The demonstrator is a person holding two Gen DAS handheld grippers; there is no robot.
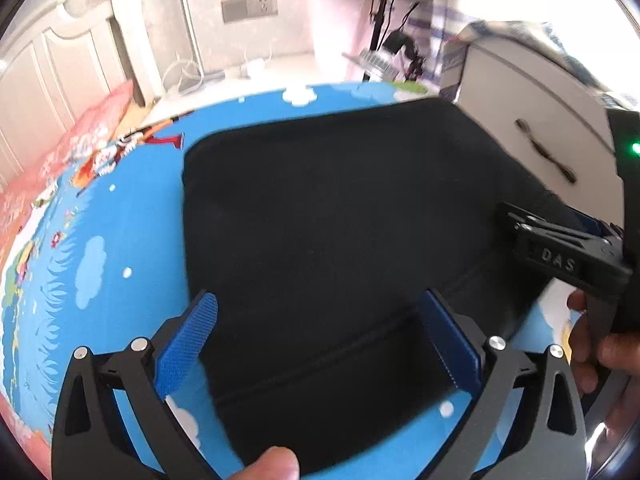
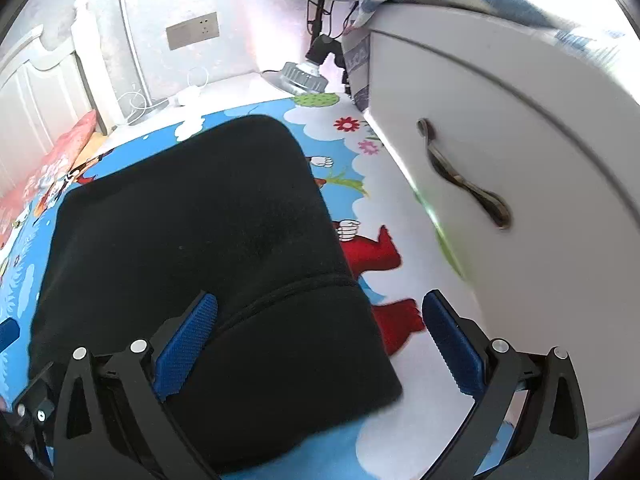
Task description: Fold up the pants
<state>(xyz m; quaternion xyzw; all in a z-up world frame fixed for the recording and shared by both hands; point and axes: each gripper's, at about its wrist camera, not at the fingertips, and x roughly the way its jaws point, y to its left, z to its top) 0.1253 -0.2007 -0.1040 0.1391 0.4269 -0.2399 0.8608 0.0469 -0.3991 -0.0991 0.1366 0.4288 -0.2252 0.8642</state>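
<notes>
Left wrist: folded black pants (image 1: 340, 208) lie flat, long axis left-right

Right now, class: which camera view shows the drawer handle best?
The right wrist view. There the handle is large and near on the white drawer, its whole curved length visible. In the left wrist view the handle is smaller, near the right edge, though unobstructed, beyond the pants.
</notes>
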